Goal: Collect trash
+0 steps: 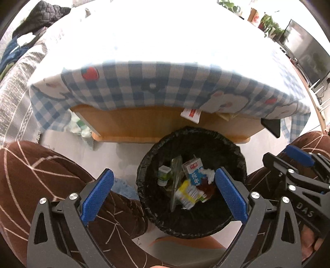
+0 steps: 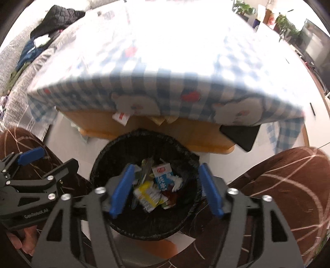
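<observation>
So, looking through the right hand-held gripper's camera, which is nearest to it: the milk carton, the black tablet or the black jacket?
1. Milk carton, in the bin just below.
2. Black tablet, under the table's right corner.
3. Black jacket, far upper left.

I count one black-lined bin (image 1: 144, 171) and one desk (image 1: 144, 125) under one checked cloth (image 1: 144, 86). In the bin: one blue-and-white milk carton (image 1: 193, 171), one yellow packet (image 1: 186, 195), one small white cup (image 1: 164, 175), one crumpled tissue (image 1: 209, 174). I carry two claws.

Checked tablecloth (image 1: 144, 82), black jacket (image 1: 49, 12)
</observation>
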A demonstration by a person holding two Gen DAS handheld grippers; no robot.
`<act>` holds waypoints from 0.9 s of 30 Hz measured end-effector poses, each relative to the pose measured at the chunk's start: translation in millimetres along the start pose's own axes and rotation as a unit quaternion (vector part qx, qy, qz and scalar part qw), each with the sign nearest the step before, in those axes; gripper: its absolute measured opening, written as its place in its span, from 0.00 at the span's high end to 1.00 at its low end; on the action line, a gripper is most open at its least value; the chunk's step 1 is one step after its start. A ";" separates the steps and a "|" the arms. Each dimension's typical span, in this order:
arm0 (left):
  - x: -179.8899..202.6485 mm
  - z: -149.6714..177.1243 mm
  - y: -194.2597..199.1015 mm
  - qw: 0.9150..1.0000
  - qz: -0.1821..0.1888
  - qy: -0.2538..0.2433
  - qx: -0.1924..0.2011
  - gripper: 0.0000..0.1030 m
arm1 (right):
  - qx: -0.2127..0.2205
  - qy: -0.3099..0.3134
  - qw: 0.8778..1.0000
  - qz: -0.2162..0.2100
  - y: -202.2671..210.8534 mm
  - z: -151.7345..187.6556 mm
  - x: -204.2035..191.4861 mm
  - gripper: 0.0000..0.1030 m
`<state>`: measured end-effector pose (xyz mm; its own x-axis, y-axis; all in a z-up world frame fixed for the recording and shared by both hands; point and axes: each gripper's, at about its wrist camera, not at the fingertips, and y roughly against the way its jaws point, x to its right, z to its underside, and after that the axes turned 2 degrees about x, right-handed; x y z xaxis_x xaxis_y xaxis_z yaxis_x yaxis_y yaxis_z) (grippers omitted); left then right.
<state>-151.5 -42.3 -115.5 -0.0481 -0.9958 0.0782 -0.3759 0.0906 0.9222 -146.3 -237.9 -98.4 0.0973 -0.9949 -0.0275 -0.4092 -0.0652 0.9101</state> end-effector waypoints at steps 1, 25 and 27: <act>0.5 -2.8 5.8 1.000 0.001 -0.001 0.005 0.06 | 0.007 -0.001 1.000 0.002 6.2 -2.2 1.2 0.29; 7.8 -1.6 120.4 0.997 0.008 -0.006 0.082 0.06 | 0.085 -0.038 0.995 0.027 128.9 -0.9 10.3 0.10; 8.6 -1.4 122.0 0.996 0.007 -0.005 0.084 0.06 | 0.084 -0.039 0.995 0.028 129.6 1.1 11.4 0.10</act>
<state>-196.5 -39.9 -1.7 -0.0640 -0.9942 0.0866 -0.5238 0.1073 0.8450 -199.3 -257.8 18.8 0.0021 -0.9999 -0.0172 -0.5589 -0.0154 0.8291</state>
